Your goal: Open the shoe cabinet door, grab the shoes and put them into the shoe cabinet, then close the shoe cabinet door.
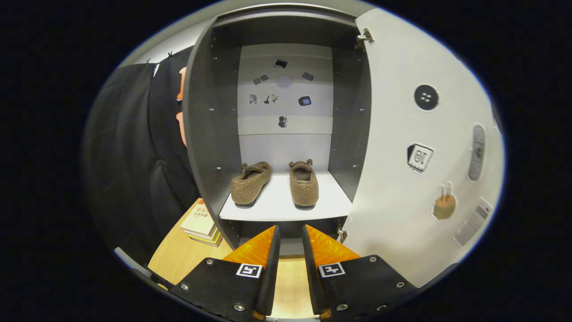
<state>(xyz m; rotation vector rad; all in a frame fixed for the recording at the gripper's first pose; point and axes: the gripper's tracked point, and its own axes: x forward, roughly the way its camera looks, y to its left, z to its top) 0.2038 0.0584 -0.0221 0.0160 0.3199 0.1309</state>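
Jaws [290, 232] nearest, slightly spread w/ nothing between, above desk [178, 255]. Beyond them cabinet [210, 134] open, door [402, 179] swung out to the right. 2 shoes [277, 182] on white shelf [321, 205], side by side, apart. Looks like open + stow done; only closing door left. 1 book stack [201, 223] beside cabinet.
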